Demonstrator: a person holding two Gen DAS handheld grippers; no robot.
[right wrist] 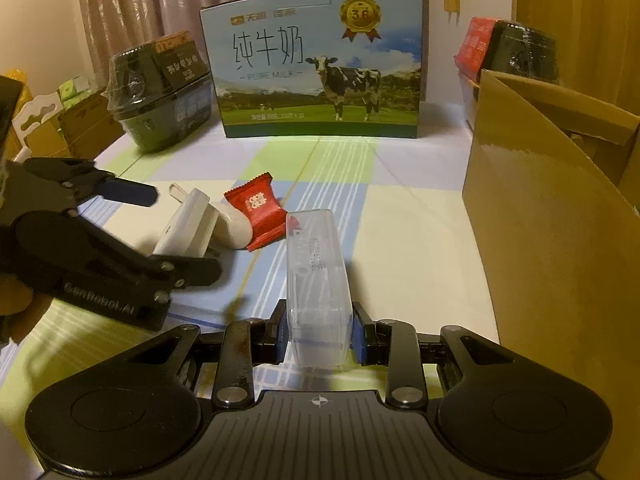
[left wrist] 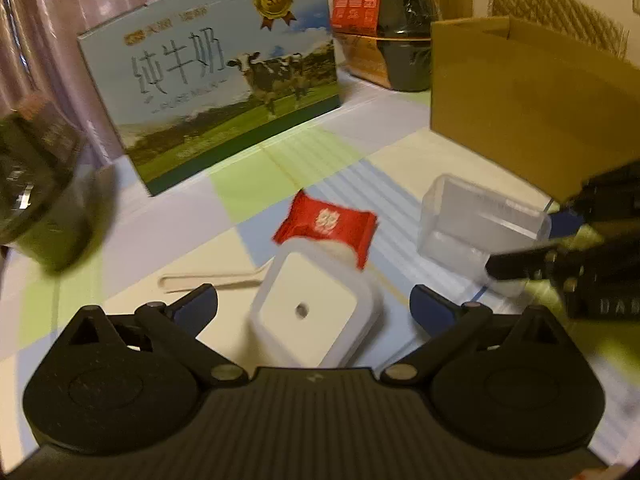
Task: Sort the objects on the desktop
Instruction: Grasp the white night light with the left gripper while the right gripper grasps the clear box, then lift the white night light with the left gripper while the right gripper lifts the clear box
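The right gripper (right wrist: 319,334) pinches the near end of the clear plastic case (right wrist: 316,276), its blue pads pressed on both narrow sides, and the case sticks out forward over the checked tablecloth (right wrist: 400,240), just left of the open cardboard box (right wrist: 540,216); because the hold is only at one end and the plastic looks smooth, I think the case can swing or slip out on the way to the box, or knock the box wall. The left gripper (left wrist: 314,306) stands spread wide with the white square adapter (left wrist: 316,308) between its fingers, the pads not touching it; if it closes from here, the red candy wrapper (left wrist: 326,226) resting just beyond on the adapter's far edge may be pushed away or caught too, and the beige stick (left wrist: 208,282) lying to its left may be pushed. The left view is blurred, so the adapter's edges are soft; whether the case holds anything I cannot tell; the box's inside is hidden.
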